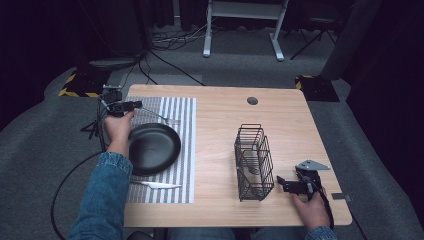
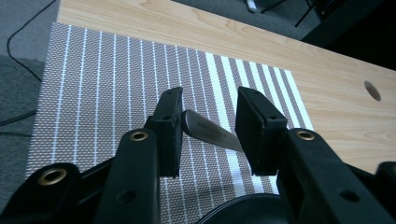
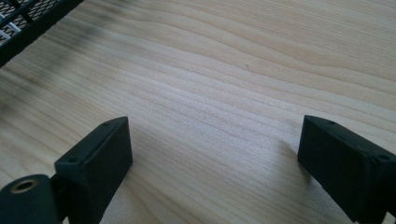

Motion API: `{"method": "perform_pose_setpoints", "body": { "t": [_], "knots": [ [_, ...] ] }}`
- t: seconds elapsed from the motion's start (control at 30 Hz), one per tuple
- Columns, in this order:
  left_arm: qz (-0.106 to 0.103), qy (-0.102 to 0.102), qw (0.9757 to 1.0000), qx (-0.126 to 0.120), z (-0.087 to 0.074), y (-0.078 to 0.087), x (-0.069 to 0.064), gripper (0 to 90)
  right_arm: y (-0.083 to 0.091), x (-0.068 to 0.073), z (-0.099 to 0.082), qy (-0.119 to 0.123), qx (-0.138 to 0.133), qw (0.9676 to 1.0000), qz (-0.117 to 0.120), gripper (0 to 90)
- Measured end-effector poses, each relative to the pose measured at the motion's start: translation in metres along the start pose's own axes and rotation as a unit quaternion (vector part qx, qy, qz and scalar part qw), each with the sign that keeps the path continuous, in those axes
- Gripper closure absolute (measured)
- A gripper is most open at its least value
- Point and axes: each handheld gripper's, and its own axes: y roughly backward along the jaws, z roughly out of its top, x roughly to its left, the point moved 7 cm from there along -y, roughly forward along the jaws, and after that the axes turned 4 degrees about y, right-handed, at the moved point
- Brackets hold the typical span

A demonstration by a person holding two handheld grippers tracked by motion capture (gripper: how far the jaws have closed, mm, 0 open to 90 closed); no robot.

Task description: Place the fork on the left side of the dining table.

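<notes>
Left tongs (image 2: 208,135) part-spread, spoon handle (image 2: 210,133) between, perhaps touching one pad, right tongs (image 3: 212,163) spread.

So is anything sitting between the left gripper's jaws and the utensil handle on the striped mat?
Nothing visible does. In the left gripper view the left gripper has its jaws on either side of the metal utensil handle, which lies on the striped placemat. One end of the handle sits against one pad, with a gap at the other. The black plate lies nearer the person, off that line.
</notes>
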Motion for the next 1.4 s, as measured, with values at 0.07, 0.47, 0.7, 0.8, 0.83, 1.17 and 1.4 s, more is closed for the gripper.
{"method": "perform_pose_setpoints", "body": {
  "t": [0.07,0.47,0.7,0.8,0.83,1.17,1.4],
  "knots": [
    [0.002,0.001,1.0000,0.001,-0.001,0.002,0.002,61.7,0.000,0.000,0.000,0.000,0.000,1.0000,0.000,9.9],
    [0.011,0.018,0.9997,0.010,-0.009,0.003,0.014,61.6,0.000,0.000,0.000,0.000,0.000,1.0000,0.000,10.0],
    [0.012,0.015,0.9997,0.013,-0.010,0.008,0.016,61.6,0.000,0.000,0.000,0.000,0.000,1.0000,0.000,10.0],
    [0.014,0.015,0.9998,0.008,-0.010,0.010,0.018,61.5,0.000,0.000,0.000,0.000,0.000,1.0000,0.000,10.0],
    [0.014,0.018,0.9997,0.007,-0.010,0.011,0.018,61.4,0.000,0.000,0.000,0.000,0.000,1.0000,0.000,10.0],
    [0.018,0.019,0.9997,0.002,-0.013,0.015,0.022,60.9,0.000,0.000,0.000,0.000,0.000,1.0000,0.000,10.2],
    [0.018,-0.012,0.9996,-0.018,-0.010,0.029,0.016,59.6,0.000,0.000,0.000,0.000,0.000,1.0000,0.000,10.2]
  ]
}}
